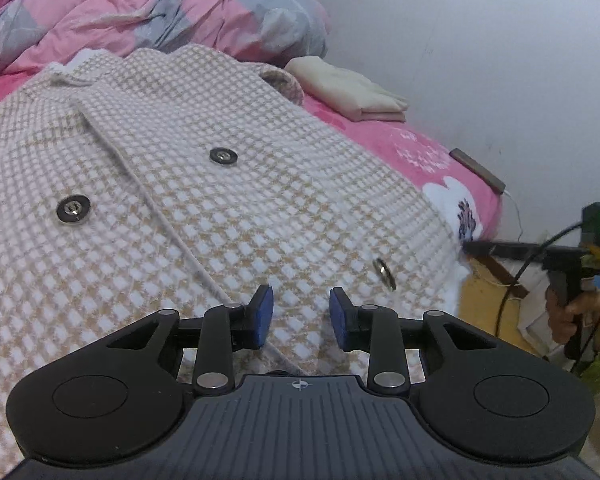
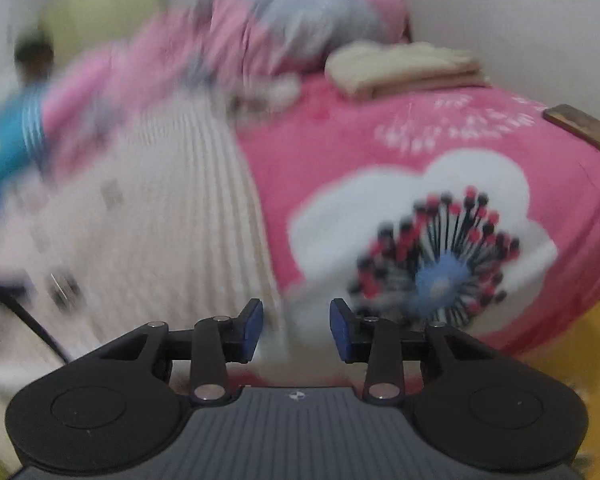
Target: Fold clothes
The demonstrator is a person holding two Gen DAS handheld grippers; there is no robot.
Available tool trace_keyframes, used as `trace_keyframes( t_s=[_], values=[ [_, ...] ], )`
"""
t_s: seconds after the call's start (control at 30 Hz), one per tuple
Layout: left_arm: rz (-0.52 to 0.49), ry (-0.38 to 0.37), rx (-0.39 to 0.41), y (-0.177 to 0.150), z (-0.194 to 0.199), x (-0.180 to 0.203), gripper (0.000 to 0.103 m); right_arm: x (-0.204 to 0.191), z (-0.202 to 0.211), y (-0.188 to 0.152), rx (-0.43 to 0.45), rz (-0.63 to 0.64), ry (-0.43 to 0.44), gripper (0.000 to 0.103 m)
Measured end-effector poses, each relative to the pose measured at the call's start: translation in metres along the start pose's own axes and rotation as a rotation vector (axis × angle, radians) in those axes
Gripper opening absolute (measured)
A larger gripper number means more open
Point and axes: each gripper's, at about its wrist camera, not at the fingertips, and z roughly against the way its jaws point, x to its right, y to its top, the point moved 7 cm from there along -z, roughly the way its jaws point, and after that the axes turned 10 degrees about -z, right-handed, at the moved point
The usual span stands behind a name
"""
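Right wrist view smears the checked coat (image 2: 172, 208) and quilt (image 2: 260, 20) on the bed's left side; coat buttons (image 2: 64, 288) are mere dark blurs. Left wrist view's left edge crops the coat.

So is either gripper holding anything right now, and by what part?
Nothing is held. The left gripper is open over the checked coat; the right gripper is open at the coat's edge, nothing between its fingers.
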Motion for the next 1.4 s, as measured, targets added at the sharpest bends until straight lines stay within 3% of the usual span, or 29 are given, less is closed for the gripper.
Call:
trace_keyframes(
  t_s=[0.13, 0.2, 0.37, 0.43, 0.53, 0.6, 0.7, 0.77, 0.87, 0.93, 0.97, 1.03, 1.2, 1.4],
  values=[
    [-0.01, 0.002, 0.05, 0.03, 0.004, -0.005, 0.031, -0.025, 0.013, 0.028, 0.103, 0.033, 0.069, 0.039],
    [-0.017, 0.017, 0.092, 0.047, 0.002, -0.012, 0.031, -0.041, -0.005, 0.029, 0.094, 0.072, 0.094, 0.039],
    [0.031, 0.135, 0.165, 0.085, -0.031, -0.057, 0.031, -0.081, -0.047, 0.032, 0.072, 0.169, 0.155, 0.039],
    [0.063, 0.207, 0.145, 0.09, -0.056, -0.085, 0.031, -0.096, -0.064, 0.033, 0.063, 0.208, 0.179, 0.039],
    [0.1, 0.349, 0.035, 0.072, -0.093, -0.131, 0.03, -0.096, -0.093, 0.018, 0.027, 0.225, 0.169, 0.037],
    [0.157, 0.304, 0.068, 0.07, -0.089, -0.142, 0.03, -0.084, -0.107, 0.004, 0.0, 0.206, 0.147, 0.037],
    [0.138, 0.321, 0.04, 0.085, -0.078, -0.14, 0.03, -0.082, -0.103, 0.006, 0.001, 0.169, 0.16, 0.037],
    [0.112, 0.314, 0.084, 0.106, -0.073, -0.142, 0.03, -0.081, -0.106, 0.005, 0.012, 0.164, 0.158, 0.037],
    [0.081, 0.427, 0.114, 0.124, -0.084, -0.166, 0.031, -0.081, -0.109, 0.005, 0.027, 0.156, 0.151, 0.038],
    [0.143, 0.51, 0.012, 0.11, -0.107, -0.199, 0.032, -0.08, -0.11, 0.007, 0.024, 0.155, 0.147, 0.038],
    [0.196, 0.508, -0.032, 0.103, -0.115, -0.211, 0.033, -0.08, -0.11, 0.007, 0.022, 0.154, 0.144, 0.038],
    [0.258, 0.478, 0.008, 0.108, -0.105, -0.212, 0.032, -0.08, -0.111, 0.009, 0.009, 0.16, 0.138, 0.038],
    [0.239, 0.404, 0.123, 0.152, -0.085, -0.193, 0.033, -0.082, -0.113, 0.013, -0.034, 0.158, 0.127, 0.038],
    [0.254, 0.428, 0.143, 0.175, -0.148, -0.218, 0.033, -0.09, -0.113, 0.043, -0.136, 0.062, 0.115, 0.04]
  ],
)
